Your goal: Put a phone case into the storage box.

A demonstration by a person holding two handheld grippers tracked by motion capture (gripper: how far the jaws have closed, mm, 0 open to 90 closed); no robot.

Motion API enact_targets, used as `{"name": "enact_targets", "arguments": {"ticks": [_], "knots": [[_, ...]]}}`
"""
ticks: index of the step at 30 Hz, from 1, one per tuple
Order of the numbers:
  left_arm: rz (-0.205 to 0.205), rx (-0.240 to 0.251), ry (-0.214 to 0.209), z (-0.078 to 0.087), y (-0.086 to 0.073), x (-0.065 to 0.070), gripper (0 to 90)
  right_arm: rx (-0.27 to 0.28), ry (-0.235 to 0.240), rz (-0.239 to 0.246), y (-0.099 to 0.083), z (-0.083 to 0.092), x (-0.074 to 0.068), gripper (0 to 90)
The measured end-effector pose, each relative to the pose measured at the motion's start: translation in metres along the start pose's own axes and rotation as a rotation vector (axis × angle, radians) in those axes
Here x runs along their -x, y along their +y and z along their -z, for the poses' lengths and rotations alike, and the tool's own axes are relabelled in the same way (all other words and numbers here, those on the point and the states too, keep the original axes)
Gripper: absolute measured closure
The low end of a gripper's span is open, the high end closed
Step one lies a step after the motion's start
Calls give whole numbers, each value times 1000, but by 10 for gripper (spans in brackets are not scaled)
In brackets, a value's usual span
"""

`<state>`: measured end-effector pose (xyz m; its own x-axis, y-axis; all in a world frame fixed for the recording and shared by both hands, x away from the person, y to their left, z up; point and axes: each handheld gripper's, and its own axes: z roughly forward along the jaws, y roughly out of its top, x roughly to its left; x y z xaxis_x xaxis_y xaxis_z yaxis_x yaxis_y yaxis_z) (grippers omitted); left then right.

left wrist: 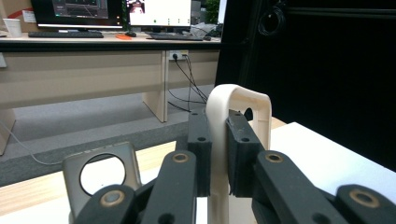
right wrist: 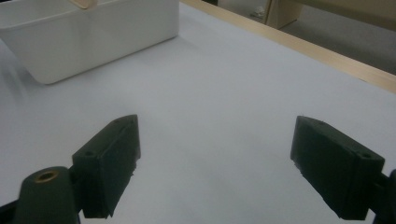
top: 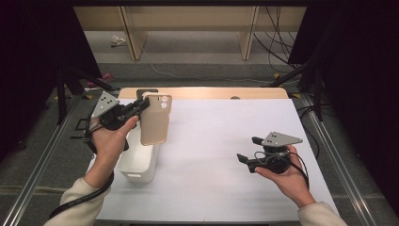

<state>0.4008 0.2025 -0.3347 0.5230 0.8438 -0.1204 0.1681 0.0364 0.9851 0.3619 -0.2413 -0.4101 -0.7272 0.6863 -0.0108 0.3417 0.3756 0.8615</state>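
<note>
The left gripper (top: 136, 109) has its jaws pinched tight on the top edge of a beige phone case (top: 155, 119), hanging it in the air above the white bin (top: 138, 162) at the table's left. I'd call this the carry step: case lifted, not yet set anywhere. The case hangs upright, long axis near vertical, camera cutout at the top. Next move looks like a lowering into the bin, then a release. The right gripper (top: 248, 149) hovers over the white tabletop (top: 221, 141), jaws spread wide, holding nothing.
</note>
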Motion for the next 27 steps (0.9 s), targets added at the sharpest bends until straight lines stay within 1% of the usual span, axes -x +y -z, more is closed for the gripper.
{"name": "enact_targets", "arguments": {"ticks": [17,27], "knots": [[10,18,42,9,6,-17,816,-2,-10,-9,-3,4,2,164],[14,18,51,11,7,-22,816,-3,-13,-11,-5,6,3,164]]}}
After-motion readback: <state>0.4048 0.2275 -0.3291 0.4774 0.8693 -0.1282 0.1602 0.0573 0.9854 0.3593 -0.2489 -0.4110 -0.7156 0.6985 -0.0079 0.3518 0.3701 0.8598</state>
